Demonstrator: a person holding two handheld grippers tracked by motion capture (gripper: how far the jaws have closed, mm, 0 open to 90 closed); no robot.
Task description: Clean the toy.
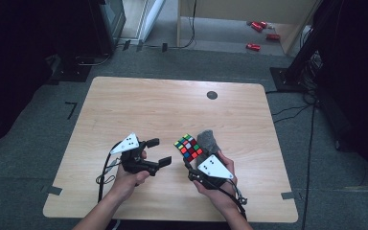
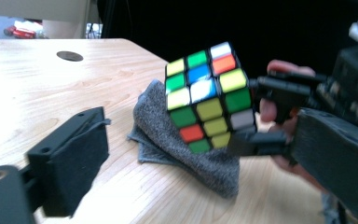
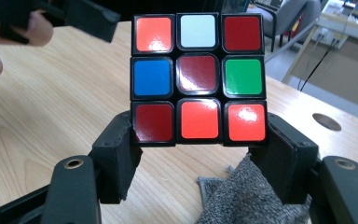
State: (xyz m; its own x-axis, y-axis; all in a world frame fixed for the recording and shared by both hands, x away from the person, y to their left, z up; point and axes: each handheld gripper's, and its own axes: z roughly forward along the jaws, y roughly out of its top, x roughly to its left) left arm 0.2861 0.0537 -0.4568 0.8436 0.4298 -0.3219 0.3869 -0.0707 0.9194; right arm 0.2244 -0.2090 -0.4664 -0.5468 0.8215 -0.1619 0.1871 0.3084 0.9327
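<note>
Two opposite faces of the rigid, light, slick multicoloured plastic puzzle cube sat pinched in your right gripper above the worktop's near edge; your left gripper hung spread, empty.

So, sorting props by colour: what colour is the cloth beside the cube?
Speckled grey cloth, clearest in the left gripper view, lying on the table under the cube.

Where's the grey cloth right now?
The grey cloth lies on the table right of centre in the high view, just behind the puzzle cube clamped in the right gripper.
</note>
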